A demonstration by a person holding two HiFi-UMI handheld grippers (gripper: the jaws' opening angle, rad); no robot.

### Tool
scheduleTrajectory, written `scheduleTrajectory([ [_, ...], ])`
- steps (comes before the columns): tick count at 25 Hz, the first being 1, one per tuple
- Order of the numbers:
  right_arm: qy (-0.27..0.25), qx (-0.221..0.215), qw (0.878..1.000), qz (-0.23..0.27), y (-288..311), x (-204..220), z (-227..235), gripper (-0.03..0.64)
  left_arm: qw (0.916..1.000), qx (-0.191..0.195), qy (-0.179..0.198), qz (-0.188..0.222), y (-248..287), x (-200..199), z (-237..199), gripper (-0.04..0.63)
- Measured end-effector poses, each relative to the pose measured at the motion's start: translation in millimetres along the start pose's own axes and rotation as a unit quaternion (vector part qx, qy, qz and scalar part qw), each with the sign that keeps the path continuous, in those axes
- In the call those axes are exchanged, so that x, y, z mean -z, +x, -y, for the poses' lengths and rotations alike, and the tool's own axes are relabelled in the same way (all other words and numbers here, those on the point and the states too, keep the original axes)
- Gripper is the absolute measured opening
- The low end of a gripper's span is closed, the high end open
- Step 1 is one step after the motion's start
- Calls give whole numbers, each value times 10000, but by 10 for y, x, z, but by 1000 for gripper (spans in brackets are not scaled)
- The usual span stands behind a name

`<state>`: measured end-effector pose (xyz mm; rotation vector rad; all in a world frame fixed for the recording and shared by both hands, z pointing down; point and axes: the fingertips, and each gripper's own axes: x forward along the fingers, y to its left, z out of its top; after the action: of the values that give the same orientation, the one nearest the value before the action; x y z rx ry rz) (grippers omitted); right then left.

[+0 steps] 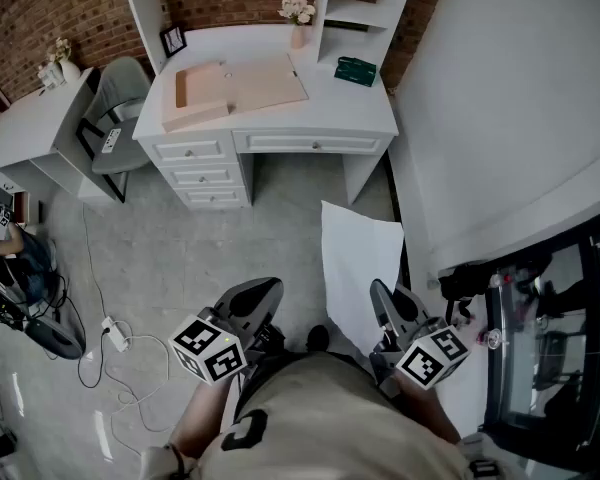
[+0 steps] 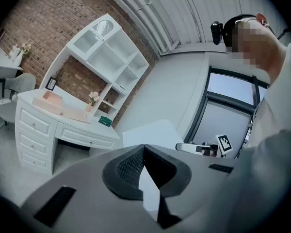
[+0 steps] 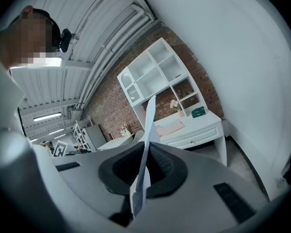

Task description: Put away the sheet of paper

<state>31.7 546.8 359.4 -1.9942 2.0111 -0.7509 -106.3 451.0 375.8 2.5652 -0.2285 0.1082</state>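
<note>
Head view evenly lit, cool, muted; soft shadow cast under desk (image 1: 360, 113). White wall (image 1: 520, 98) rendered brightest, without glare. Both gripper views bent by fisheye, corners blacked out. Ceiling strip lights (image 3: 47, 116) seen glowing in right gripper view. Near lens, sheet of paper (image 3: 146, 140) softened.

Left claw (image 1: 255, 303): grey shell, black ribbed pads.
Right claw (image 1: 388, 308): same grey shell, same black pads.
Marker cube (image 1: 208, 348): white faces with black square patterns, one on each claw.
Shirt (image 1: 320, 418): beige, dark print.
Head camera (image 2: 217, 31): black.
</note>
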Motion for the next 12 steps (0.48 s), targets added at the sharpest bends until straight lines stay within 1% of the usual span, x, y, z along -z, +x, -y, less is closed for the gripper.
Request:
scheduleTrajectory([
  [5, -46, -4, 10000, 74, -106, -14, -91, 28, 9998, -172, 53, 61, -176, 3, 57, 15],
  [9, -125, -87, 9997, 208, -56, -130, -142, 28, 9991, -328, 235, 153, -235, -106, 17, 15],
  [12, -173, 4, 9991, 379, -70, -176, -116, 28, 9984, -404, 387, 114, -281, -117, 6, 15],
])
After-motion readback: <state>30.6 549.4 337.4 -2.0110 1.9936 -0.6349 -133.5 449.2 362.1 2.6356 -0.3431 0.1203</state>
